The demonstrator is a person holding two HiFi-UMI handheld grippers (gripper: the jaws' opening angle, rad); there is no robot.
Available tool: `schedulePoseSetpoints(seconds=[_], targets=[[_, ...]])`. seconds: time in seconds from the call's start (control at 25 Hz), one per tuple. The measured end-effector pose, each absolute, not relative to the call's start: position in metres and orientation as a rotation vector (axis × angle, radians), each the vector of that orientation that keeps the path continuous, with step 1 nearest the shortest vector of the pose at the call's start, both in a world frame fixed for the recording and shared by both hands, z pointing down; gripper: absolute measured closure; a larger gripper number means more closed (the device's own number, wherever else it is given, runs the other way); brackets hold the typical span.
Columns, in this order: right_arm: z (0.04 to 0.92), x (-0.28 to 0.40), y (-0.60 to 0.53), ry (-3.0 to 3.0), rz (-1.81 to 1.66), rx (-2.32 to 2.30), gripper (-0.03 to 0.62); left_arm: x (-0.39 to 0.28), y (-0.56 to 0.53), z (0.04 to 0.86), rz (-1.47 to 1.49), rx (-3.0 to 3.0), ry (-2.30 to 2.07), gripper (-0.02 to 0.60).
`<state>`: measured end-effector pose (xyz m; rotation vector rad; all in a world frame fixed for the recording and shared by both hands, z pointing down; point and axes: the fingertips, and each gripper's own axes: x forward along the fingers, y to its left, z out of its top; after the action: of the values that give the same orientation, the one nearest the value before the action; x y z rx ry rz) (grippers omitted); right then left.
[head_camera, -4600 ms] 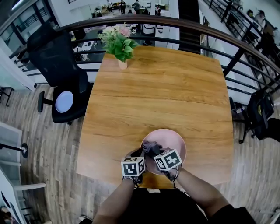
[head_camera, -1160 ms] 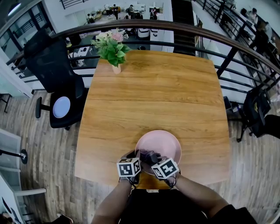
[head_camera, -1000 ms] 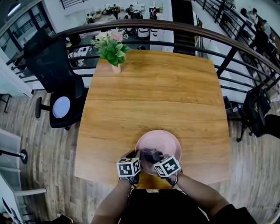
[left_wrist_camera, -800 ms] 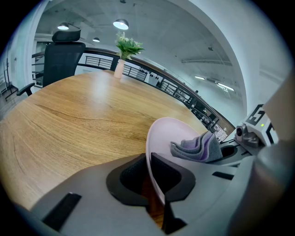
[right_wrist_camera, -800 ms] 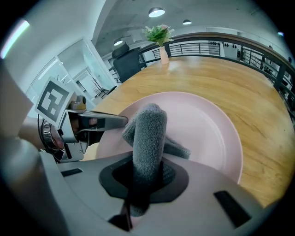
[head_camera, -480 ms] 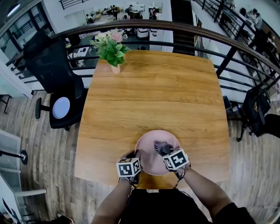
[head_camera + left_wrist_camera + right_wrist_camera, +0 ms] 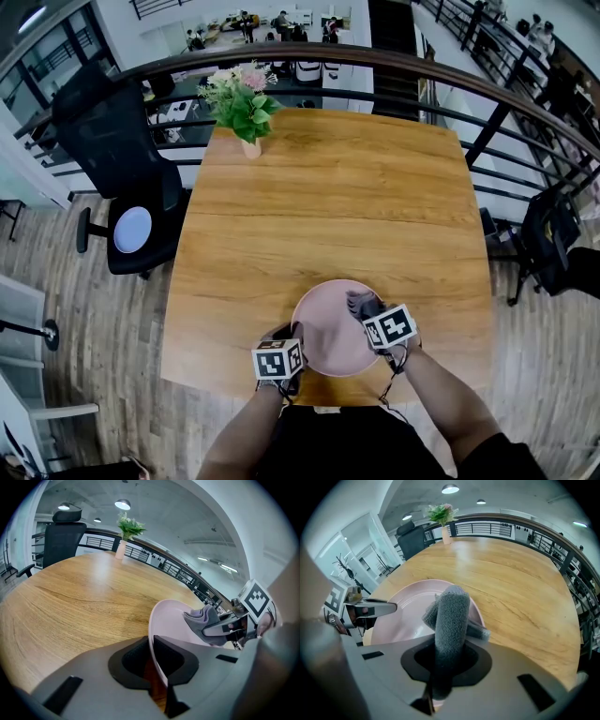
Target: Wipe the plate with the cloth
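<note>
With our left hand-held gripper (image 7: 157, 667) clamping the plate (image 7: 328, 347) rim at the worktop's (image 7: 337, 187) near edge, we should sweep the cloth (image 7: 452, 616) pinched in our right hand-held gripper (image 7: 443, 672) flat.

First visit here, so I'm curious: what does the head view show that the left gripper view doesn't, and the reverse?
Only the head view: the person's arms and the wood floor. Only the left gripper view: ceiling lamps and the left claw shut on the plate rim. Both: the table, the flowers, and the right claw holding the cloth over the plate.
</note>
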<state>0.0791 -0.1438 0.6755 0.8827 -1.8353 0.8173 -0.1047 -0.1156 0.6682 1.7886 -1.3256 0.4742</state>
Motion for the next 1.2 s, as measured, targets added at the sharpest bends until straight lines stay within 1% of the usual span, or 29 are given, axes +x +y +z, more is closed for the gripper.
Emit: schedulePoseSetpoints(seconds=[0.56,0.88,1.2], targets=[[0.656,0.083,-0.164,-1.908,0.77,1.085,0.54,-0.103,-0.116,0.669,0.497,1.808,-1.326,0.532],[0.643,0.059,-0.144,-1.991,0.83,1.022,0.54,-0.102,-0.115,0.667,0.5,1.803,-1.329,0.532],[0.644,0.012,-0.098,-2.047,0.946,0.864,0.54,-0.103,-0.116,0.668,0.503,1.803,-1.335,0.531]])
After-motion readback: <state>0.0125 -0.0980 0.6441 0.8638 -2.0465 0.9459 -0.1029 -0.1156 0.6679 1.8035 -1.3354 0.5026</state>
